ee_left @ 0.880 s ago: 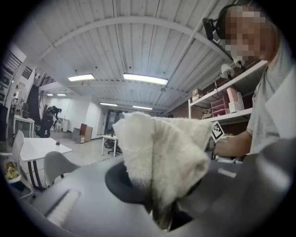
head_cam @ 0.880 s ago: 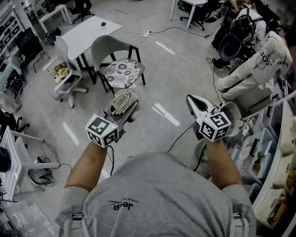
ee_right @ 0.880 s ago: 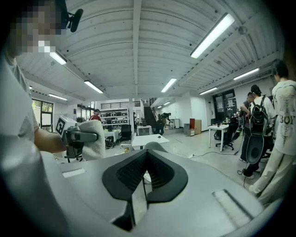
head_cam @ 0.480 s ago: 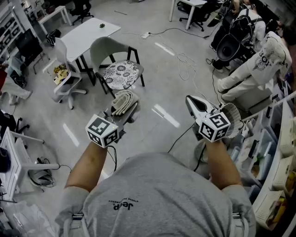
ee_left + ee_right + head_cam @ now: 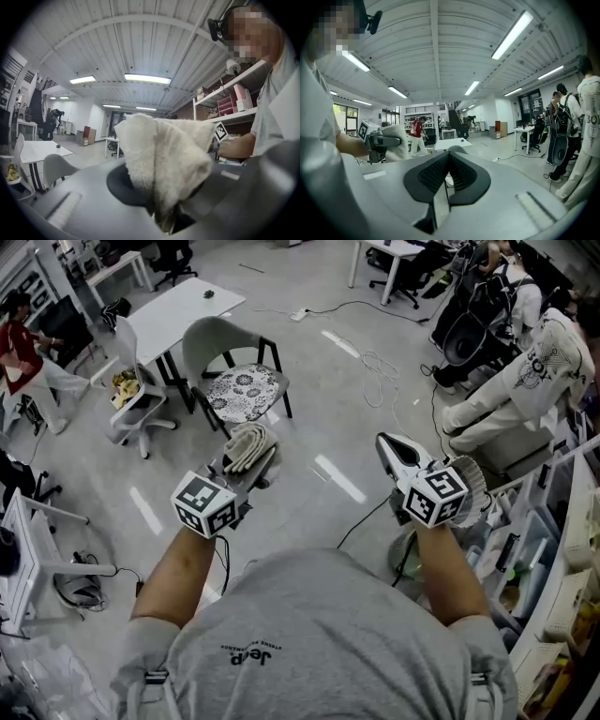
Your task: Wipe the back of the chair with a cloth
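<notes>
Left tool: my left gripper (image 5: 246, 463) is pinching the cloth (image 5: 247, 441). In the left gripper view the jaws are closed on its lower fold and the bunched bulk (image 5: 164, 150) stands up free above them.

Right tool: my right gripper (image 5: 397, 452) has its 2 jaws pressed together with nothing between them. It is held at about the same height as the left one.

Cloth: pale, thick and towel-like, folded over on itself. I judge it light, soft and floppy, not slippery. The hold low on the fold looks secure and leaves a fat pad to wipe with.

Chair: the chair (image 5: 246, 385) stands on the floor ahead of me, just beside a white table (image 5: 178, 306), and well apart from the cloth. Its grey backrest (image 5: 208, 332) is a smooth curved shell above a patterned seat.

Stage: as I read it, no wiping has begun. I am on the approach.

Next move: I would carry the left tool forward and down, then lay the bunched part on the shell, not the jaw tips.

Risk: the chair looks light and may slide when pressed. I could steady its top edge with the right tool.

Surroundings: a person in red (image 5: 26, 334) is far left.
</notes>
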The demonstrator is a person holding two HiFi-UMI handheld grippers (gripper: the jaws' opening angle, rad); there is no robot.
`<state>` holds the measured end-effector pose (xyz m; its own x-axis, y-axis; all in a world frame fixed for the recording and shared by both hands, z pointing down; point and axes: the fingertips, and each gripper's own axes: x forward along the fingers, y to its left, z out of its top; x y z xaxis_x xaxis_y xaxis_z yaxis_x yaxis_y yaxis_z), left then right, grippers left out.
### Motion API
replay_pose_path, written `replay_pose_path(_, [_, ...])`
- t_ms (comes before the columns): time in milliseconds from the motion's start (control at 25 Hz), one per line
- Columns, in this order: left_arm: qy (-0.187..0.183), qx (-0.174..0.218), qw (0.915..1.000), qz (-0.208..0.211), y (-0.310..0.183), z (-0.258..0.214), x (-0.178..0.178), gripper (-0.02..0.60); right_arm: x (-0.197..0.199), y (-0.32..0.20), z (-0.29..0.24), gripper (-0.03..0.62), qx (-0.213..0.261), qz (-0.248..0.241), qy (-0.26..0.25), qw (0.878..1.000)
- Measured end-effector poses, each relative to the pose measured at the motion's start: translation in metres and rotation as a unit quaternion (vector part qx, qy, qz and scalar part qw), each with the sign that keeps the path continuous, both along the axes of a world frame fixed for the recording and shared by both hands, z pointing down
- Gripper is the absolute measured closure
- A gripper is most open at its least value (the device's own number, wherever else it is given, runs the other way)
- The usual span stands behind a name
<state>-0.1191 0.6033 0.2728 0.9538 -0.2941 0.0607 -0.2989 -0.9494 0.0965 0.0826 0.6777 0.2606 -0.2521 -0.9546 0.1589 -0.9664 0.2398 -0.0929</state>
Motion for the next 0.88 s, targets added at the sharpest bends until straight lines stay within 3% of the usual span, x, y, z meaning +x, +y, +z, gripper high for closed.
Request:
replay_pose_path(280, [0.008, -0.004, 0.9999, -0.007, 0.018, 0.000, 0.035, 0.433, 0.036, 0.019, 0.001, 0.592, 0.001, -0.012, 0.000, 1.000])
replay_pose_path(520, [0.006, -0.010, 0.9999, 0.002, 0.005, 0.004, 0.065, 0.433, 0.064, 0.011, 0.006, 0.592, -0.001, -0.010, -0.004, 1.000])
replay_pose_path(720, [0.014, -0.009, 0.9997, 0.018, -0.039, 0.004, 0.082, 0.433, 0.080, -0.027, 0.014, 0.592, -0.008, 0.004, -0.006, 1.000])
replay_pose_path(880, [0.030, -0.016, 0.9986, 0.041, -0.105, 0.012, 0.094, 0.433, 0.087, -0.082, 0.022, 0.592, -0.013, 0.024, -0.001, 1.000])
